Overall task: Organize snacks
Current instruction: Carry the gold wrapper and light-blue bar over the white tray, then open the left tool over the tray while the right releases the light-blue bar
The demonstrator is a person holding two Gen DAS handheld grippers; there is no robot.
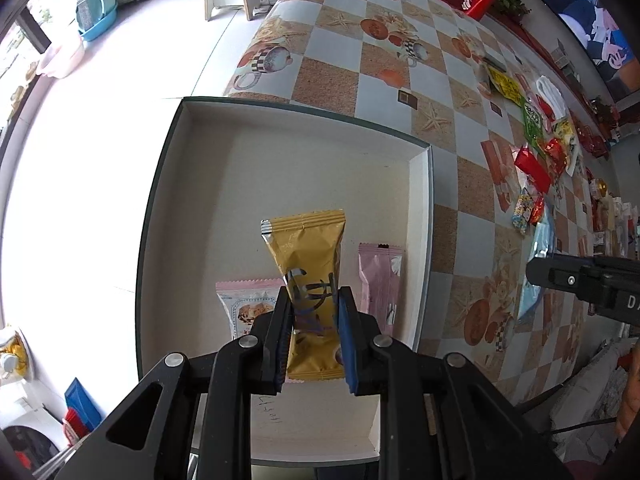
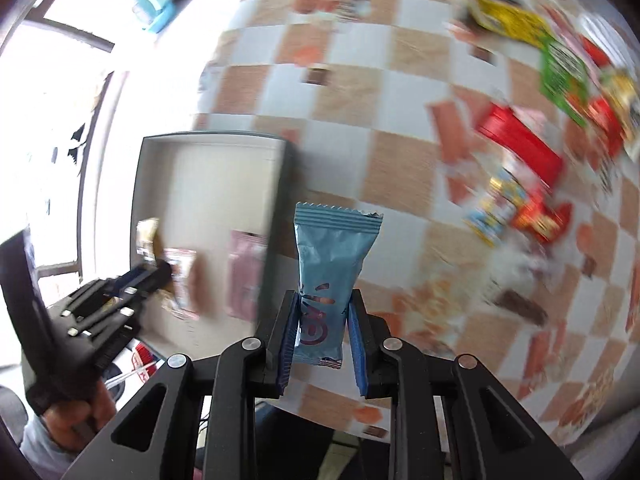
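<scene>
Left wrist view showed the left gripper [image 1: 314, 312] clamped on a gold snack packet [image 1: 310, 256], its blue pads [image 1: 345, 332] pressing the wrapper's lower half while the upper end stuck out ahead over the shallow cream-lined box [image 1: 208, 152]. The packet's printed lettering was partly covered by the fingers and hard to read. Behind it on the box floor lay a pink-and-white biscuit packet [image 1: 240, 304] to the gripper's left and a plain pink packet [image 1: 380, 276] to its right, both partly hidden by the fingers. Far off to the right, a heap of loose snacks [image 1: 540, 148] lay on the checkered tablecloth [image 1: 400, 80], too small to name singly. The right gripper [image 1: 584, 280] entered at the right edge, cut off, its fingertips out of sight.

Right wrist view was smeared by motion blur. The right gripper [image 2: 324, 312] pinched a blue snack packet [image 2: 332, 264] above the tablecloth [image 2: 360, 80], just right of the box [image 2: 208, 184], where the left gripper [image 2: 156, 276] was visible.
</scene>
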